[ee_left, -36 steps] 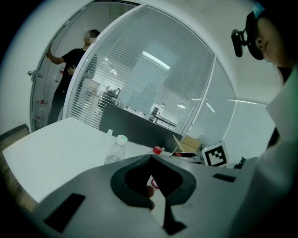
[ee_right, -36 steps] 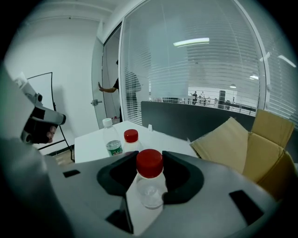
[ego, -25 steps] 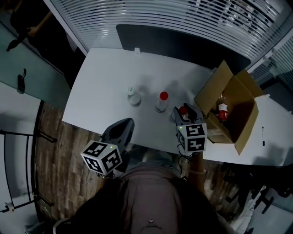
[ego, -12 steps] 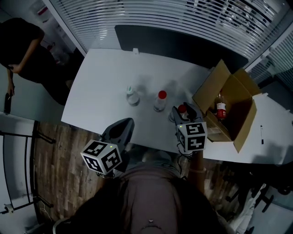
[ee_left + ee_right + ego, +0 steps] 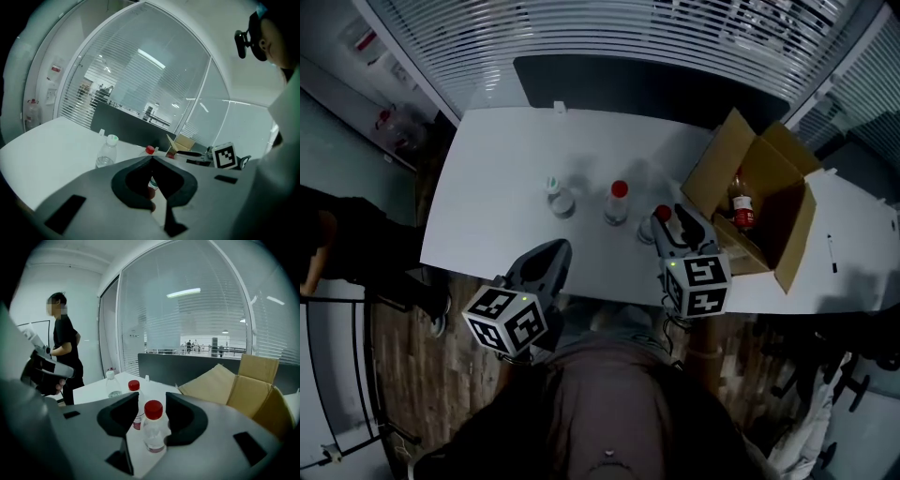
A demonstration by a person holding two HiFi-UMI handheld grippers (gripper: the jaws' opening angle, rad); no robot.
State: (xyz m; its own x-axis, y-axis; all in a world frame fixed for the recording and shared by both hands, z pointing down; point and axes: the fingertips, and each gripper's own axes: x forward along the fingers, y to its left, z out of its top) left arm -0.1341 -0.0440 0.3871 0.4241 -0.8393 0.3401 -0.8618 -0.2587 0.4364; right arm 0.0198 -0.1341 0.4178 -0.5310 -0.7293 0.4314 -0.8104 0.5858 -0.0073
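A bottle [image 5: 153,430] with a red cap is stood upright on the table [image 5: 497,187] near its front edge, long axis vertical, cap up. It is flanked by the parted jaws of the right gripper [image 5: 152,399]; contact cannot be made out. A second bottle [image 5: 134,386] is partly hidden behind one jaw. A box [image 5: 769,169] is seen just beside. The left gripper [image 5: 151,158] is held off the table, jaws together, empty.
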